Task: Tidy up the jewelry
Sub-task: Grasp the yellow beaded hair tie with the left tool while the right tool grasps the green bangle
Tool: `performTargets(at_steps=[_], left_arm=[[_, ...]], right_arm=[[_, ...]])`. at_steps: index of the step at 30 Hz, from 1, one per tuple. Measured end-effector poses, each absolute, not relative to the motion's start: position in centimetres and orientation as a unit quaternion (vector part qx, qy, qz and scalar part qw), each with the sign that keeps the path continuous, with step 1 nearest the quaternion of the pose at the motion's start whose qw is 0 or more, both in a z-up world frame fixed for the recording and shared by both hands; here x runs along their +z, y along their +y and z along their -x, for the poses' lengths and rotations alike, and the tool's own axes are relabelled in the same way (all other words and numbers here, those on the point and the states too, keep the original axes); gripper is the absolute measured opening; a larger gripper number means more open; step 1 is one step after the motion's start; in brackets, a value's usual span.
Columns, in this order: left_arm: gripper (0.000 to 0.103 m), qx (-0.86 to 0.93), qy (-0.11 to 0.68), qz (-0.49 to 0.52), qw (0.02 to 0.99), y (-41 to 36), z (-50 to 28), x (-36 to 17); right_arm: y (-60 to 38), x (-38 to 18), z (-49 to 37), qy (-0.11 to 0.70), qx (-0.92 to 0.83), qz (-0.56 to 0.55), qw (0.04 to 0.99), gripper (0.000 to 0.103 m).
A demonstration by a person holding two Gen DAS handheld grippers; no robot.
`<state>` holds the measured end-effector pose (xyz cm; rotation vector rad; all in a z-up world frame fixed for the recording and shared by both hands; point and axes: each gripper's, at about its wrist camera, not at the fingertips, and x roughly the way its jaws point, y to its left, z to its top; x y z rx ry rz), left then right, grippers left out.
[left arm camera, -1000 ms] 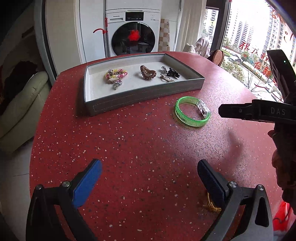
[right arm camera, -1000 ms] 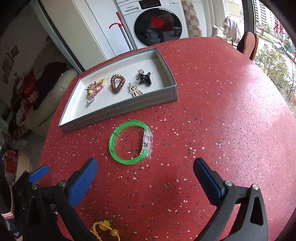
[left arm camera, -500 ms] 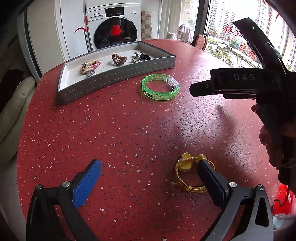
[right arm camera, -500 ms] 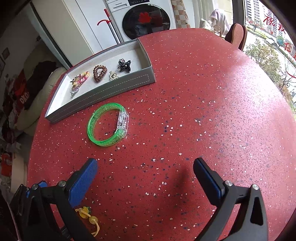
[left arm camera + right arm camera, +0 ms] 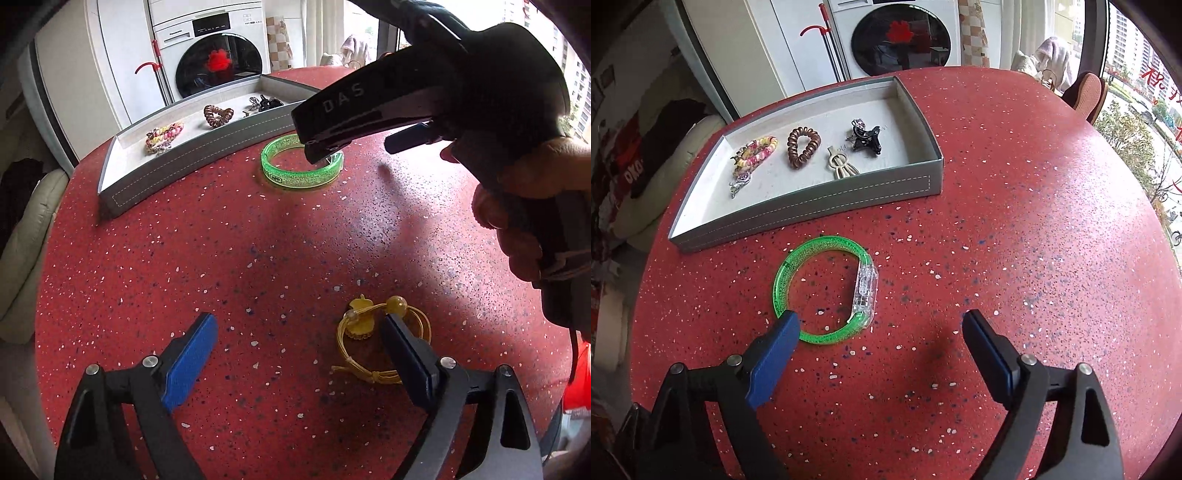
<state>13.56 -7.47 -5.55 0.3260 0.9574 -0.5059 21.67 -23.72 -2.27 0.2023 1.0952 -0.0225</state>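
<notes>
A green glitter bangle with a clear clasp lies on the red table, just in front of a grey curved tray. My right gripper is open just above it, its left finger over the bangle's near rim; the bangle also shows in the left wrist view. A yellow cord bracelet with beads lies by the right finger of my open left gripper. The tray holds a beaded bracelet, a brown coil tie, a beige clip and a black claw clip.
The red speckled round table reaches to a window side on the right. A washing machine stands behind the table, a cream sofa to the left. In the left wrist view the right gripper body and hand fill the upper right.
The right gripper has moved down and closer to the green bangle. The left gripper has pulled back and turned, bringing the yellow cord bracelet beside its right finger.
</notes>
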Motion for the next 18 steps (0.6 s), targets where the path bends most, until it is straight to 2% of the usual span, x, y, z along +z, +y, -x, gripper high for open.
performTargets(at_steps=[2, 9, 10, 13, 16, 17, 18], left_arm=[[0.103, -0.242, 0.448, -0.159, 0.846, -7.6, -13.4, -5.6], [0.102, -0.244, 0.442, -0.169, 0.846, -7.8, -13.2, -5.5], [0.1, -0.247, 0.444, -0.167, 0.845, -7.8, -13.1, -5.4], [0.093, -0.254, 0.443, -0.168, 0.843, -8.0, -12.8, -5.3], [0.079, -0.271, 0.443, -0.169, 0.838, -8.3, -12.2, -5.1], [0.071, -0.278, 0.442, -0.169, 0.836, -8.4, -12.0, -5.1], [0.064, -0.285, 0.442, -0.17, 0.833, -8.5, -11.8, -5.0]], right_arm=[[-23.4, -2.6, -22.1, 0.525, -0.011, -0.089, 0.846, 0.079], [-22.2, -3.3, -22.4, 0.531, -0.024, -0.038, 0.846, 0.077], [-22.1, -3.3, -22.3, 0.531, -0.025, -0.032, 0.846, 0.074], [-22.0, -3.1, -22.2, 0.53, -0.028, -0.022, 0.847, 0.065], [-22.1, -2.9, -22.2, 0.53, -0.026, -0.02, 0.847, 0.05], [-22.1, -2.8, -22.2, 0.53, -0.025, -0.021, 0.847, 0.041], [-22.1, -2.8, -22.3, 0.53, -0.026, -0.02, 0.847, 0.037]])
